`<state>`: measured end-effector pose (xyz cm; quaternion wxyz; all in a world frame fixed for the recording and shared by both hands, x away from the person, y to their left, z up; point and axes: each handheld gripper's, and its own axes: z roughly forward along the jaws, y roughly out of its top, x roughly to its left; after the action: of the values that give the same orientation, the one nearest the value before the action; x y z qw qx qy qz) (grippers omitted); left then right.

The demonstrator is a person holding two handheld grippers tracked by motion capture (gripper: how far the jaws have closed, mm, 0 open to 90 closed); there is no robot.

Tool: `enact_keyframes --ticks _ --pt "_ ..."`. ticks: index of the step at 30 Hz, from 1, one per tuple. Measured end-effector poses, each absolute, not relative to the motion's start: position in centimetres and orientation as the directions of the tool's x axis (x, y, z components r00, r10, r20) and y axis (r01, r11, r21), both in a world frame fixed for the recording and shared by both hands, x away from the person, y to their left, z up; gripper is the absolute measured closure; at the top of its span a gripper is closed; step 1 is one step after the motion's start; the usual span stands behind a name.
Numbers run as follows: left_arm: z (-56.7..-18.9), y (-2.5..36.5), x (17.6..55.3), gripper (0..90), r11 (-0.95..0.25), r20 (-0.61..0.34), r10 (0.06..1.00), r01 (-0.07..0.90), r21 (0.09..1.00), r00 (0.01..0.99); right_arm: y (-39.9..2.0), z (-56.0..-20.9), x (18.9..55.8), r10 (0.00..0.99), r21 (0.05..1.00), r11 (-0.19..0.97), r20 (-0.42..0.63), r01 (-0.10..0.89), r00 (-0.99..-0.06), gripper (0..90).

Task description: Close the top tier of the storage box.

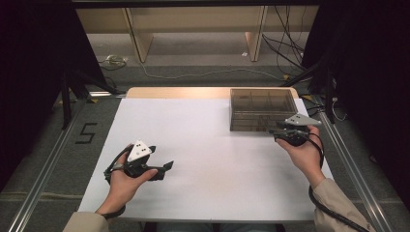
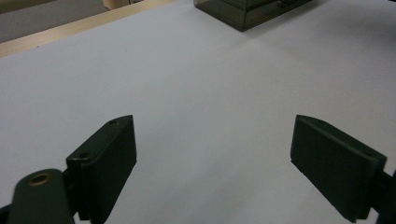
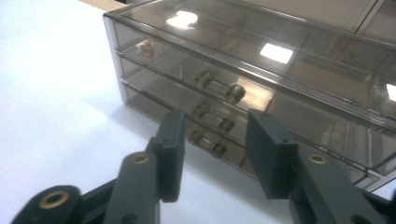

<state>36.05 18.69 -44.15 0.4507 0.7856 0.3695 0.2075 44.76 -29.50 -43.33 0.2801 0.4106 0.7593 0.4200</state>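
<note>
Right hand-held gripper, jaws apart, just before drawer box

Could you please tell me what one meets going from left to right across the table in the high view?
Left gripper → bare white table top → smoky clear drawer box → right gripper, its jaws at the box front.

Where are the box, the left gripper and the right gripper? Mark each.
box [image 1: 261, 102], high view, on its top.
left gripper [image 2: 212, 126], left gripper view, midway between its fingertips.
right gripper [image 3: 215, 121], right gripper view, midway between its fingertips.
</note>
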Motion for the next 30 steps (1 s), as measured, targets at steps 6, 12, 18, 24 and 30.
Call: enact_keyframes --ticks 6,12,18,24,30 --pt "-44.2 18.7 36.1 14.5 -0.32 -0.009 0.767 0.395 0.861 0.641 -29.3 -43.3 44.1 0.851 0.869 0.304 -0.063 0.391 -0.521 47.5" --pt "-44.1 18.8 36.0 14.5 -0.317 -0.008 0.768 0.391 0.864 0.641 -29.0 -43.5 43.2 0.839 0.869 0.297 -0.04 0.395 -0.543 43.2" --pt "-44.1 18.7 36.0 14.4 -0.32 -0.009 0.767 0.393 0.862 0.642 -28.7 -43.6 42.3 0.829 0.873 0.296 -0.033 0.388 -0.558 39.4" --pt "-44.1 18.8 36.0 14.0 -0.317 -0.015 0.764 0.395 0.862 0.646 -28.3 -44.0 41.4 0.813 0.866 0.308 -0.025 0.394 -0.581 37.4" --pt "-44.1 18.8 36.0 13.9 -0.32 -0.011 0.765 0.395 0.861 0.644 -28.3 -43.9 40.6 0.803 0.873 0.302 -0.017 0.382 -0.596 36.1"
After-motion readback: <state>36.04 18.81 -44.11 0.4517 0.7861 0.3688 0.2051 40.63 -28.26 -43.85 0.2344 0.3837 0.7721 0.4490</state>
